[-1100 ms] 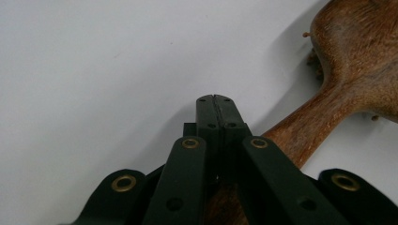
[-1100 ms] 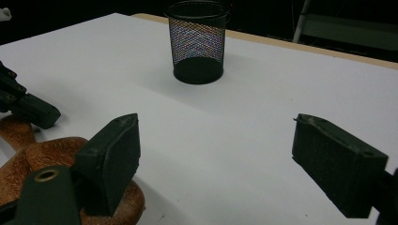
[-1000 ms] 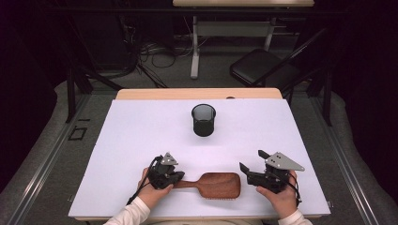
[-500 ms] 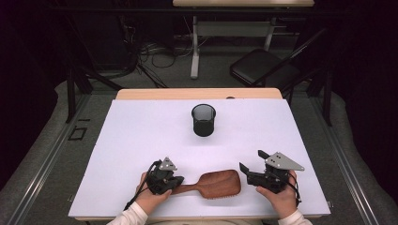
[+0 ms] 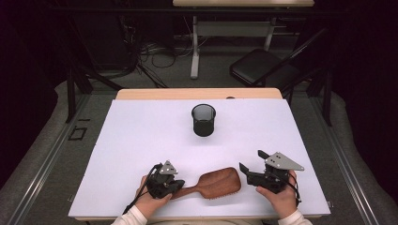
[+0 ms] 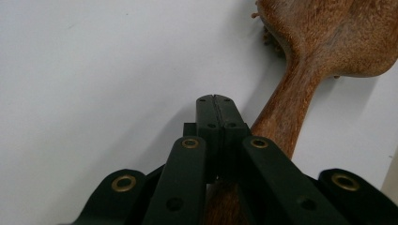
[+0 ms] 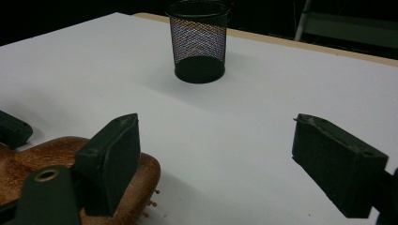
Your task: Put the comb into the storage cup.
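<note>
The hairbrush (image 5: 213, 183) lies bristles-down at the surface's (image 5: 141, 136) six o'clock edge. The left gripper (image 5: 174, 186), jaws closed together, sits over its handle, seemingly not clamping it. The right gripper (image 5: 250, 166), at the brush's three o'clock, has wide jaws.

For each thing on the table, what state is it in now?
Hairbrush: lying flat, bristles down, handle under the left gripper.
Mesh cup: upright, empty, standing apart.
Left gripper: shut, jaws together above the handle; a grip cannot be confirmed.
Right gripper: open, holding nothing, beside the brush head.
</note>
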Demonstrator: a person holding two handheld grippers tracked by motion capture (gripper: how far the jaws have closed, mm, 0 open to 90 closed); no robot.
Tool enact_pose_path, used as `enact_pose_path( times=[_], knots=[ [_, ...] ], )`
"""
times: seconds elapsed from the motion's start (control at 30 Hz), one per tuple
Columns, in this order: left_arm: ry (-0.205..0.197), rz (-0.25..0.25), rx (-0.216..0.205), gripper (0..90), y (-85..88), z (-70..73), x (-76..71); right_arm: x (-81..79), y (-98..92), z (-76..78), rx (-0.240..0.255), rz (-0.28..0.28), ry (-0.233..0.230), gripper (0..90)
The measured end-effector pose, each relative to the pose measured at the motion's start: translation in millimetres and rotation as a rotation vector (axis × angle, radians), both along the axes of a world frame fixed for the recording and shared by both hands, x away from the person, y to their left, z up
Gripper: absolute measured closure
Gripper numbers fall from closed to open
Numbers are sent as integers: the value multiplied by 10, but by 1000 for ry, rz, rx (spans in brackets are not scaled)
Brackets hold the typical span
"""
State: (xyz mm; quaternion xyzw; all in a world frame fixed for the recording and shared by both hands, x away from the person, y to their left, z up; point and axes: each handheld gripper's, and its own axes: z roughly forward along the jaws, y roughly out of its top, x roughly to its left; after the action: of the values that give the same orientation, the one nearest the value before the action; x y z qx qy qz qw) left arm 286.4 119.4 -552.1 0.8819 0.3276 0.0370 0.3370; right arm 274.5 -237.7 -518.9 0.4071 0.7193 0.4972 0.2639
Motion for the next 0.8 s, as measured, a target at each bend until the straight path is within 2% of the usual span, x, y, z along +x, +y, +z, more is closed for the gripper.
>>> enact_pose_path(
  times=[0.43,0.8],
  knots=[
    [-2,-21,4,900,-47,1,-77,-3,-5,1,-3,1,2,156],
    [-5,-27,3,900,-52,0,-80,-4,-5,-1,-3,0,4,156]
  ],
)
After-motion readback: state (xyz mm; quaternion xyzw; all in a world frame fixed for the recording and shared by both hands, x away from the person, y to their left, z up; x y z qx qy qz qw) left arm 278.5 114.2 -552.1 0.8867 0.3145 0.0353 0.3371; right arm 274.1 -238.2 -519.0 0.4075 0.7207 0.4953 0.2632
